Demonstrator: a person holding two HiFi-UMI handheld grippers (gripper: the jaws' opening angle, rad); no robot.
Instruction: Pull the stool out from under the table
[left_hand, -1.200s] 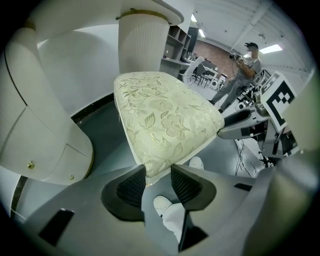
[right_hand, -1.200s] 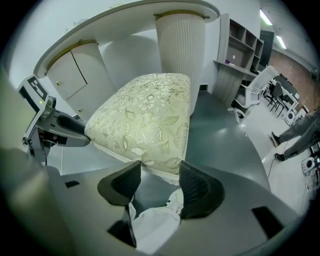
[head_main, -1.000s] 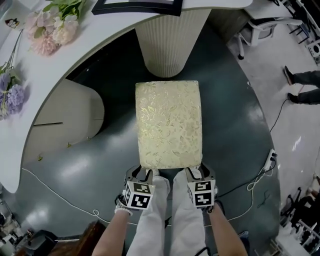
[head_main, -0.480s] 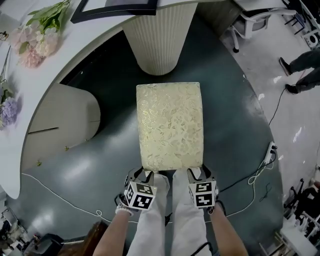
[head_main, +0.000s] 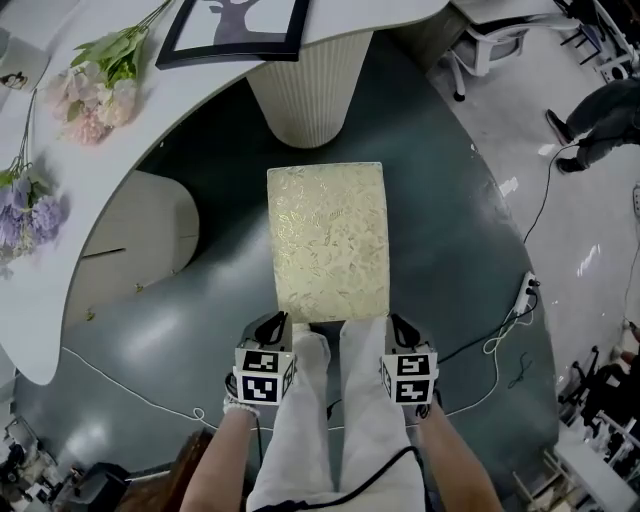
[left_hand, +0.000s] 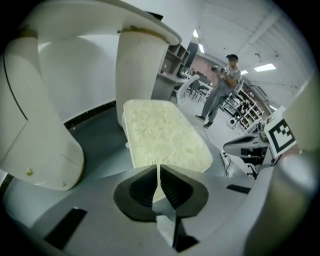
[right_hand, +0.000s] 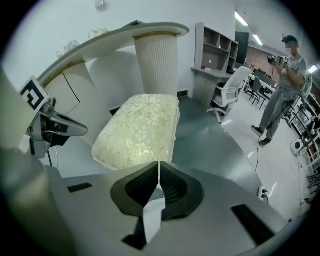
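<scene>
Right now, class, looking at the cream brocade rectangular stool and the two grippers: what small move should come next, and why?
Probably just draw both grippers back and stop. The cream brocade rectangular stool already stands clear of the curved white table, and the left gripper and right gripper have just closed on nothing, off its near edge.

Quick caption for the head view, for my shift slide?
Cream stool stands clear of the white table; left gripper and right gripper, jaws just closed on nothing, hang by its near edge.
</scene>
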